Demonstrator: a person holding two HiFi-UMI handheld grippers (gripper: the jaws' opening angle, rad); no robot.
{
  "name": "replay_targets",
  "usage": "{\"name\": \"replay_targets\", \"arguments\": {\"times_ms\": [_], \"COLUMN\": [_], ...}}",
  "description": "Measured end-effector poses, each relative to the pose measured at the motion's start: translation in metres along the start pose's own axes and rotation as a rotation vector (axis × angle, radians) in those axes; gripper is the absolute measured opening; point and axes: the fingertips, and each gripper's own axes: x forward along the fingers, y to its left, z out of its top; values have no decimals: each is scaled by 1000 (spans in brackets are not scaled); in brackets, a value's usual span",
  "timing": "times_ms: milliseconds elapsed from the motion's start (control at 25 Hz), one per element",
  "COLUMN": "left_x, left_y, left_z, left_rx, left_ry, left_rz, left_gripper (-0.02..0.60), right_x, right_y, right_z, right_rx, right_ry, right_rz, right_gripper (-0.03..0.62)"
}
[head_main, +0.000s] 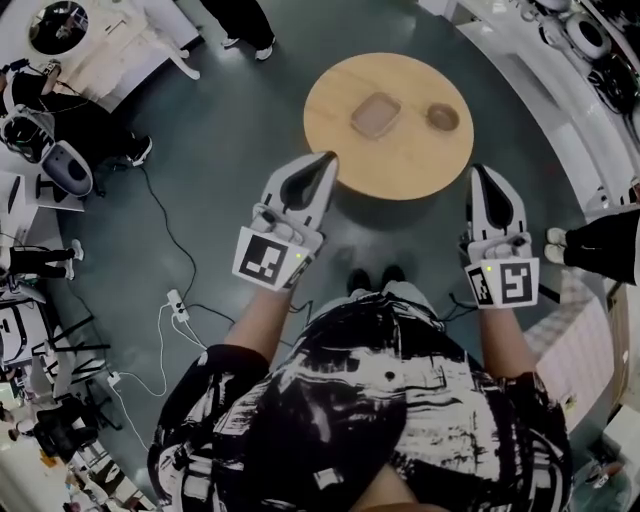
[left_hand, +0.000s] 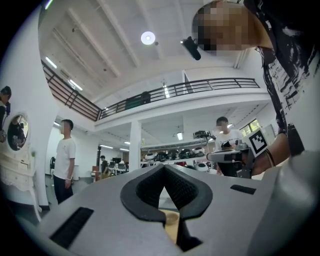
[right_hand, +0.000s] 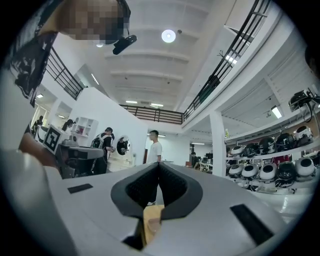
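Round wooden counter (head_main: 400, 152) on a dark grey floor (head_main: 220, 150); white cables and a power strip (head_main: 176, 303) trail at the left. On the counter: a clear square container (head_main: 376, 113) near the middle and a small round dish (head_main: 443, 117) to its right, apart from each other. Left claw (head_main: 327, 158) has its tip at the counter's near edge; right claw (head_main: 478, 171) is just off its right side. Neither touches the container or dish. Only the gripper views show the hall: a balcony railing (left_hand: 200, 87), a standing person (left_hand: 65, 160) and shelves of helmets (right_hand: 280, 170). Left claw (left_hand: 163, 166) and right claw (right_hand: 158, 164) both have their jaws closed tip to tip, holding nothing.
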Motion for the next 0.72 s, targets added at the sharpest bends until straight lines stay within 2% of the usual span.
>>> {"name": "replay_targets", "arguments": {"times_ms": [240,480,720], "left_x": [20,52,109], "left_y": [17,29,49], "left_z": [-19,-15,-29], "left_rx": [11,-4,16], "left_ry": [19,15,35], "left_rz": [-6,14,36], "left_gripper": [0,-1,0], "right_x": [31,63,105], "right_y": [-14,-44,-83], "right_z": [-23,-35,-82], "right_rx": [3,10,48], "right_ry": [2,15,66], "right_rz": [4,15,66], "right_gripper": [0,0,0]}}
